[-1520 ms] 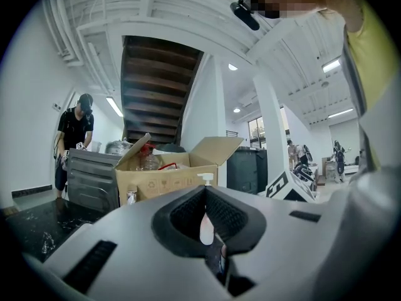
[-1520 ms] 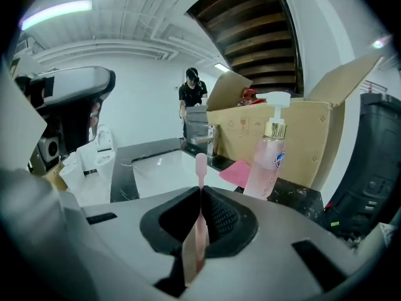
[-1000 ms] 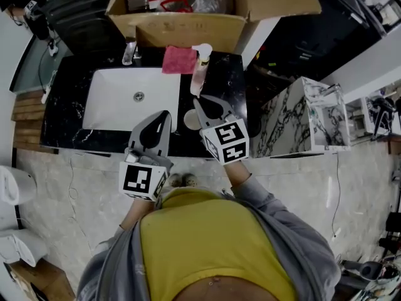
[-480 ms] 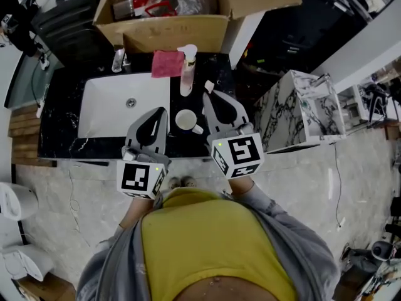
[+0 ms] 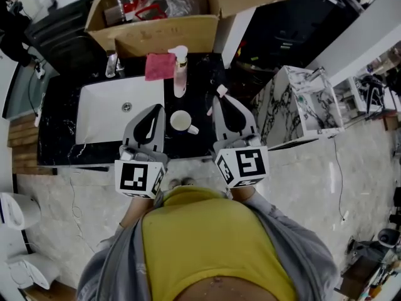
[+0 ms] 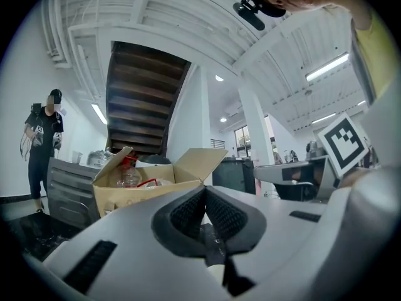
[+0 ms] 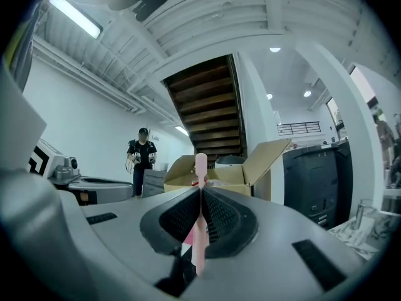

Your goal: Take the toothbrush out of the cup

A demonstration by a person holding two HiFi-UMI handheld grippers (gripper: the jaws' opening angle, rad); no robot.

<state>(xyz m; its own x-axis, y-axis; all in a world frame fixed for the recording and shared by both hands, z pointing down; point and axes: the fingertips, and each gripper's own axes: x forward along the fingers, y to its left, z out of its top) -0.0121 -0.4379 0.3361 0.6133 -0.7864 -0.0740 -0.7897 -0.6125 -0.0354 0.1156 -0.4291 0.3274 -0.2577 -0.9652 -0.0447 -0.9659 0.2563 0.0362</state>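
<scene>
The pink plastic toothbrush is out of the cup, pinched in the right gripper, just to the right of the cup and clear of it.

At the far left, a white rectangular sink is set into a black marble counter, with a chrome tap on its far edge. The left gripper hangs over the sink's near right corner. In the left gripper view its jaws are drawn together at the tips with nothing between them.

Just right of it, a white round cup with a side handle stands upright on the counter between the two grippers, touching neither. Beyond the cup stands a pale pink pump bottle with a white top, and a folded pink cloth lies just to its left. An open brown cardboard box sits at the far side of the counter.

The right gripper is right of the cup. In the right gripper view its jaws are closed narrow on the toothbrush, which runs between the pads. Its rounded end pokes out past the tips.

Farther right, off the counter, stands a white box with dark marble veining.
</scene>
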